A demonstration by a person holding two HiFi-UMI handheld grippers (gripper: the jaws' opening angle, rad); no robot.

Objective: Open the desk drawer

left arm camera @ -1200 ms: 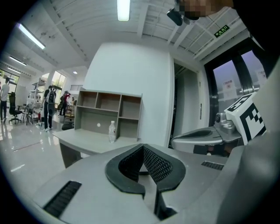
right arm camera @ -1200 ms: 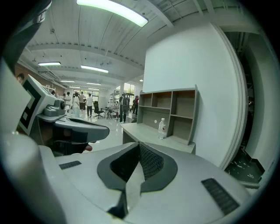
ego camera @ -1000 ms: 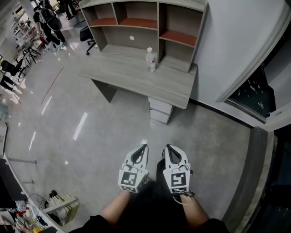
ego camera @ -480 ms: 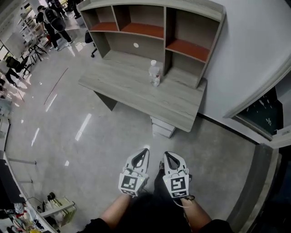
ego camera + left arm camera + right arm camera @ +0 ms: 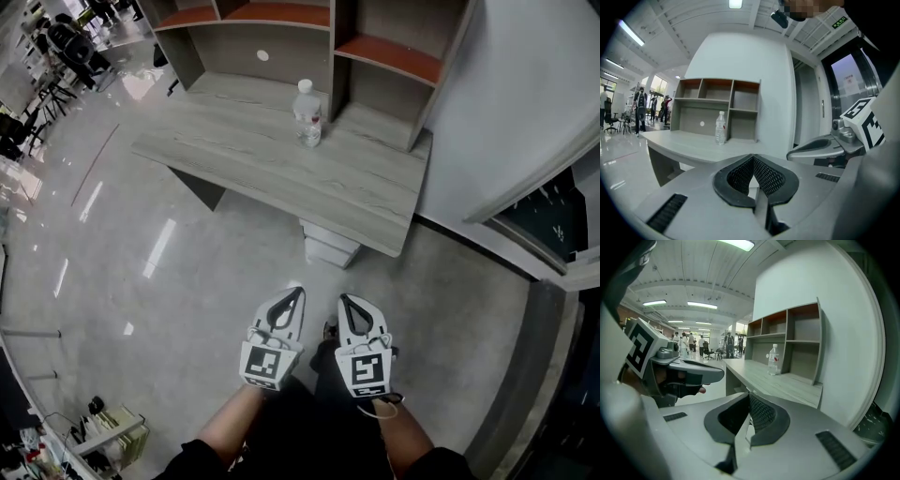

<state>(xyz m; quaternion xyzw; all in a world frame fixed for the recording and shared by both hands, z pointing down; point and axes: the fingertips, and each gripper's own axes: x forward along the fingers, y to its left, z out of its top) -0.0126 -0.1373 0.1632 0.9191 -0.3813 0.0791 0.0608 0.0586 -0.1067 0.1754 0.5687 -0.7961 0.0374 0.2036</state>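
A grey wooden desk (image 5: 281, 173) with a shelf unit stands against the wall. Its white drawer unit (image 5: 330, 246) sits under the right end, drawers closed. My left gripper (image 5: 300, 293) and right gripper (image 5: 344, 300) are held side by side over the floor, short of the desk, both shut with nothing between the jaws. In the left gripper view the desk (image 5: 689, 145) lies ahead beyond the left gripper (image 5: 753, 158). In the right gripper view the desk (image 5: 773, 383) runs ahead past the right gripper (image 5: 748, 395); the drawers are hidden there.
A clear water bottle (image 5: 307, 112) stands on the desk near the shelf unit (image 5: 291, 28). A white wall (image 5: 506, 94) and a dark doorway (image 5: 553, 216) are to the right. People (image 5: 66, 42) stand far off at the left. Books (image 5: 117, 431) lie at the lower left.
The desk has grown larger and nearer in the head view as I moved toward it. Both grippers stay shut, side by side.
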